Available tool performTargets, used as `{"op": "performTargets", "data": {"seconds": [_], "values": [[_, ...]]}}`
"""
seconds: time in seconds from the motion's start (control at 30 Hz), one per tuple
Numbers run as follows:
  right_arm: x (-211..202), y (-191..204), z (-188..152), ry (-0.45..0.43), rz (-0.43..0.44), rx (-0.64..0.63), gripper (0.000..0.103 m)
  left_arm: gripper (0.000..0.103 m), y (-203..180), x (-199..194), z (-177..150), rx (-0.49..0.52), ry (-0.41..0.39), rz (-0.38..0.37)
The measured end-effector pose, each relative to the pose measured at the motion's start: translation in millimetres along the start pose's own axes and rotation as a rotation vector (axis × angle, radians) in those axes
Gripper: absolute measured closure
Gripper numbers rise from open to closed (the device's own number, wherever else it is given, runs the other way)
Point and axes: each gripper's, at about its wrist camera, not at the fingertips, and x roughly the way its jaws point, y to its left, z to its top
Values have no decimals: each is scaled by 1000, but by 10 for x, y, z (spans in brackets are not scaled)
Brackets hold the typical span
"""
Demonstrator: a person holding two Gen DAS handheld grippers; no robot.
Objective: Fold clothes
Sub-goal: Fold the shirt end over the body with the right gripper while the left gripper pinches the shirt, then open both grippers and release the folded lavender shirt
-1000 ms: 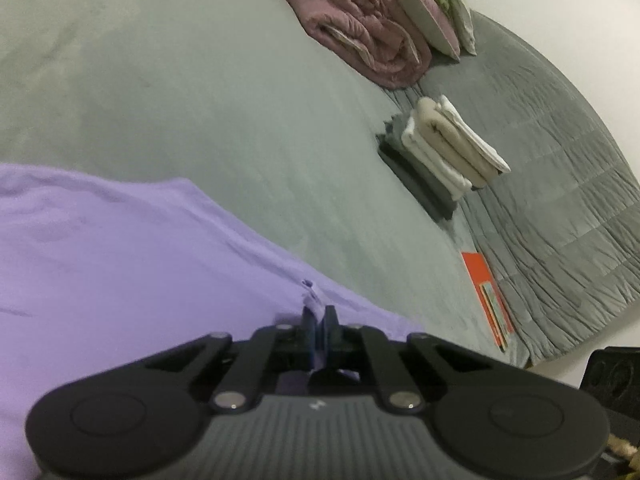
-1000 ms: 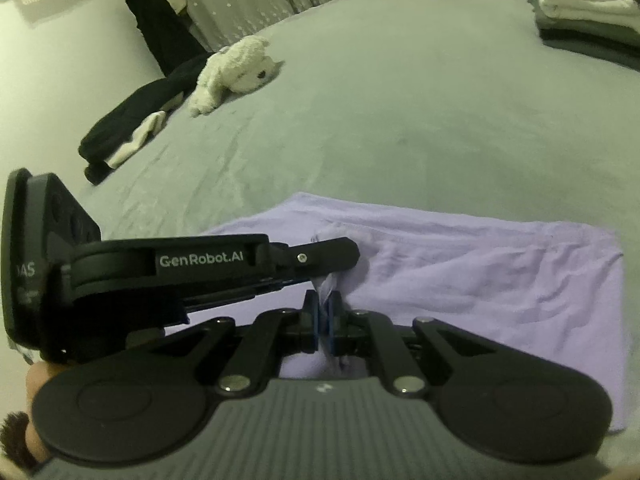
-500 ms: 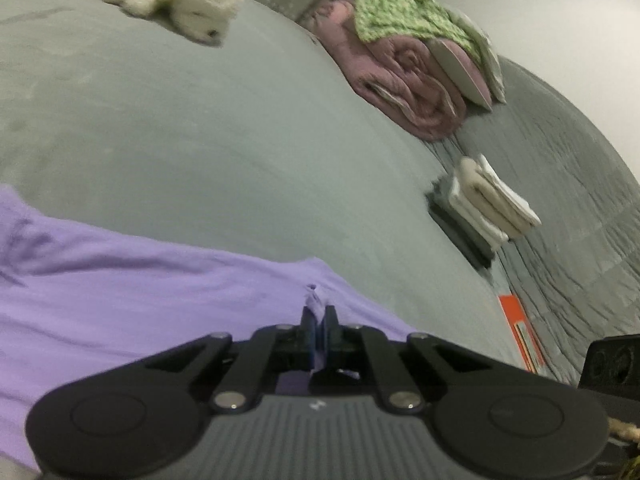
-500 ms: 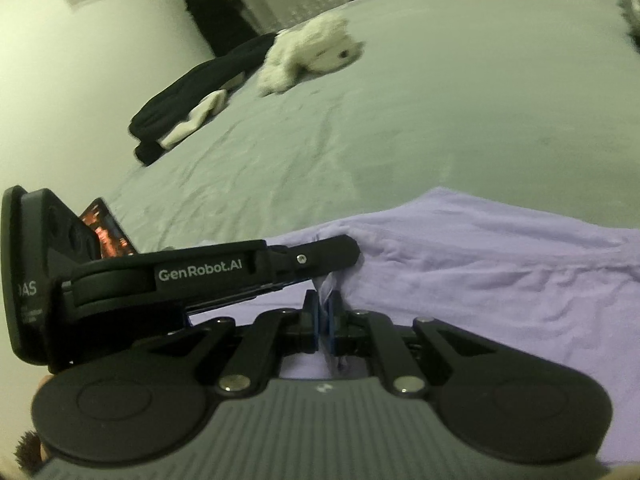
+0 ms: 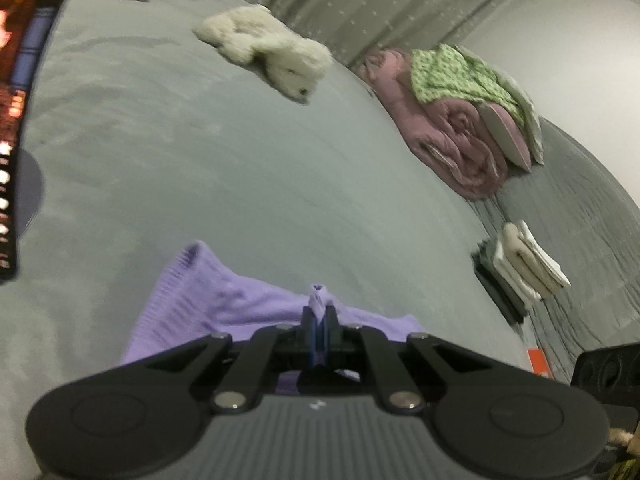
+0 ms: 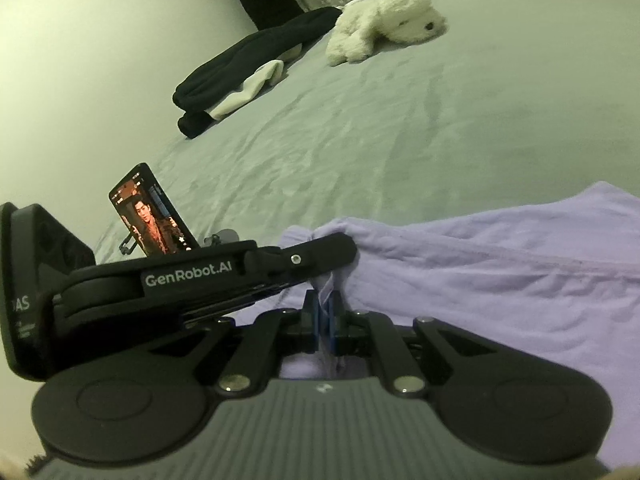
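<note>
A lilac garment [image 6: 500, 276] lies on the grey-green bed sheet [image 6: 460, 120]. My right gripper [image 6: 326, 304] is shut on a pinch of its edge. In the right wrist view the left gripper [image 6: 348, 246] reaches in from the left and touches the same bunched corner. In the left wrist view my left gripper [image 5: 320, 316] is shut on a small tuft of the lilac garment [image 5: 200, 300], which bunches just ahead of the fingers with a ribbed hem on the left.
A white plush toy [image 6: 384, 20] and dark clothes [image 6: 256, 60] lie at the far side. A lit phone [image 6: 154, 216] stands on a holder at the left. Rolled pink bedding [image 5: 452, 136] and folded pale towels [image 5: 524, 264] sit to the right on a grey quilt [image 5: 592, 216].
Both grippers have swung left with the garment edge, drawing the lilac cloth into a bunch. The plush toy, dark clothes and phone have come into view.
</note>
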Motion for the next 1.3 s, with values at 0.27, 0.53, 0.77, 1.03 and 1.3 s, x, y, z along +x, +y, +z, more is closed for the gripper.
{"op": "performTargets", "data": {"seconds": [0.27,0.53,0.77,1.03,1.3], "values": [[249,46,-15,2,57,43,95,100,121,-35,59,-7,-49,75],[407,-6,-13,15,142,118,87,99,224,-237,115,-51,-133,84],[142,-113,118,-25,132,75,87,99,258,-377,103,-52,-172,88],[-435,-561,162,-63,-44,-50,86,99,38,-448,-22,88,-179,38],[-769,-1042,36,-66,-151,-88,86,99,-222,-111,-252,282,-55,27]]}}
